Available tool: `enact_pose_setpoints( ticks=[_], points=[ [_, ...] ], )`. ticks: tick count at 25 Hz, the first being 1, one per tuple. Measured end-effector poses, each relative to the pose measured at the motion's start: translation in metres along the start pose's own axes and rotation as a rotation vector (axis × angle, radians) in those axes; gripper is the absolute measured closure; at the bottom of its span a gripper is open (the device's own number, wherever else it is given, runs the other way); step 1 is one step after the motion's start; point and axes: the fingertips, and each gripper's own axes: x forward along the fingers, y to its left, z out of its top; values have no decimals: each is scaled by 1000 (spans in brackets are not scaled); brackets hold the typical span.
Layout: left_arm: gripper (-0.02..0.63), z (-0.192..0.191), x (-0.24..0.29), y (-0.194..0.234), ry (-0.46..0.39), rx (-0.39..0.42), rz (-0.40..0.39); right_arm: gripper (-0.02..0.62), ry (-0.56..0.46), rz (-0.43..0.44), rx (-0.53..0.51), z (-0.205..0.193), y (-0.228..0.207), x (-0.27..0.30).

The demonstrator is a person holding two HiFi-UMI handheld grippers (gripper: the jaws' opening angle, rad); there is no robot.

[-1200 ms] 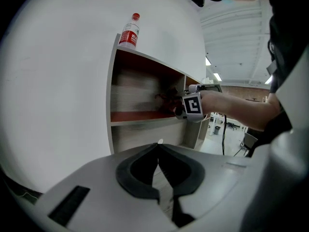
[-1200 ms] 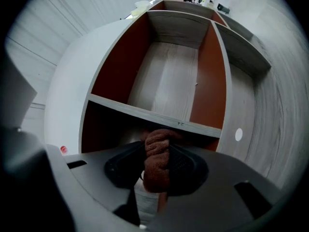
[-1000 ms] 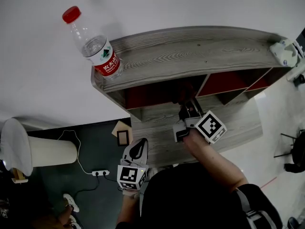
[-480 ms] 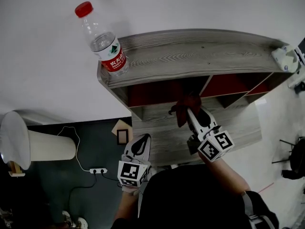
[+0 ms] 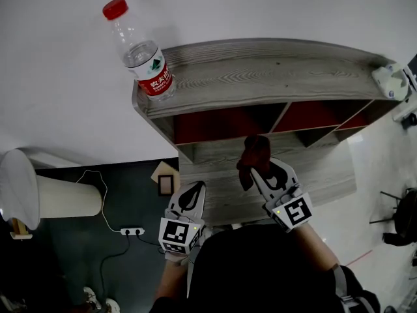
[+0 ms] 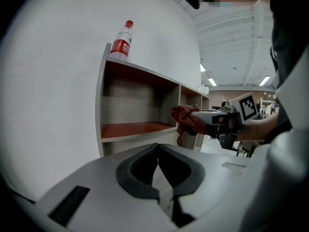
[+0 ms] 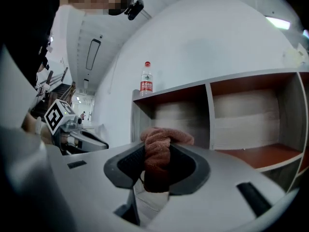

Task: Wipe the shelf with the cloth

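A grey wooden shelf [image 5: 260, 77] with red-lined compartments stands against the white wall. My right gripper [image 5: 253, 169] is shut on a red-brown cloth [image 5: 255, 150], held just in front of the lower board, outside the compartments. In the right gripper view the cloth [image 7: 158, 146] bunches between the jaws, with the shelf [image 7: 208, 89] beyond. My left gripper [image 5: 193, 190] hangs low at the shelf's front left, shut with nothing in it. The left gripper view shows its jaws meeting, and the cloth [image 6: 186, 120] off to the right in front of the shelf [image 6: 140, 71].
A clear water bottle [image 5: 139, 54] with a red cap stands on the shelf top's left end. A white object [image 5: 389, 80] sits at the right end. Left of the shelf are a white cylinder [image 5: 45, 201], a power strip [image 5: 132, 231] and a small wooden frame [image 5: 167, 181].
My right gripper has drawn back out of the shelf compartment toward me, carrying the cloth. The left gripper has hardly moved.
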Motion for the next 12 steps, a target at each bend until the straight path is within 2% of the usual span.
enact_pose_setpoints(
  ticks=[5,12],
  points=[
    [600,2,2,0,-23,-14,-15,486,32,5,-16,-13,1,-4],
    [600,8,6,1,-44,-8,-29,486,16,-41,35,-12,-15,-4]
  ],
)
